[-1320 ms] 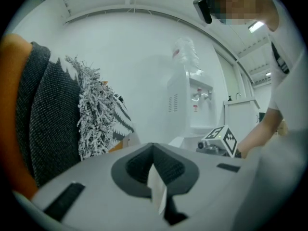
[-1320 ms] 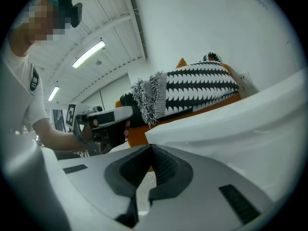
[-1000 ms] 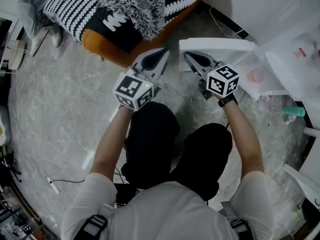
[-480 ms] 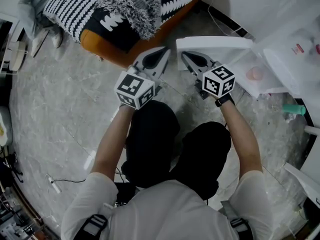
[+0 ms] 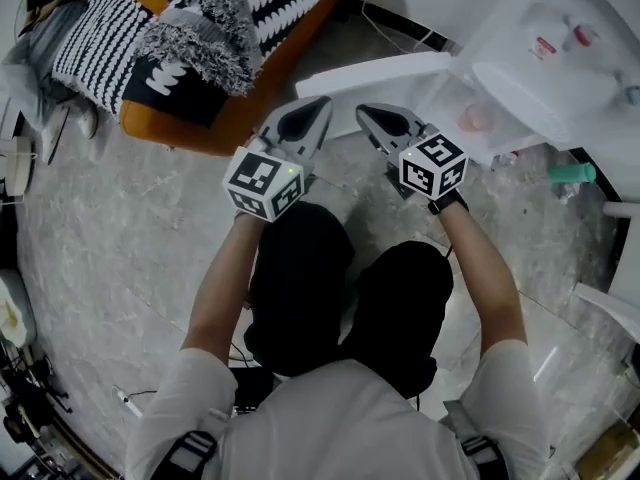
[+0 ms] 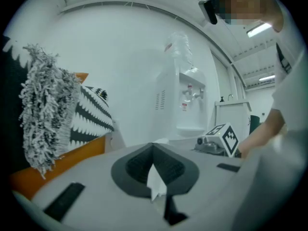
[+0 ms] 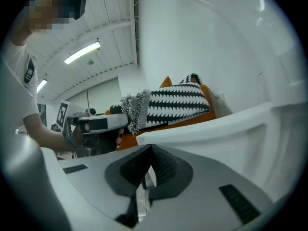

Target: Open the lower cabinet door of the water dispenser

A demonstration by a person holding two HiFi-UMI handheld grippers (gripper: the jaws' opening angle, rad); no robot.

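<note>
Seen from above, the lower cabinet door [image 5: 380, 71] of the water dispenser [image 5: 540, 78] now stretches across in front of both sets of tips, where a second ago it lay ahead of the right only. The left gripper [image 5: 318, 108] and right gripper [image 5: 368, 114] are pinched shut and empty. The left gripper view confirms its jaws meet on nothing. The right gripper view shows the same, with the swung-out door near ahead, so the opening looks done.

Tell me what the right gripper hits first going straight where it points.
Probably the white open lower cabinet door of the water dispenser, right ahead of the right gripper and its shut tips; depth is unclear.
</note>
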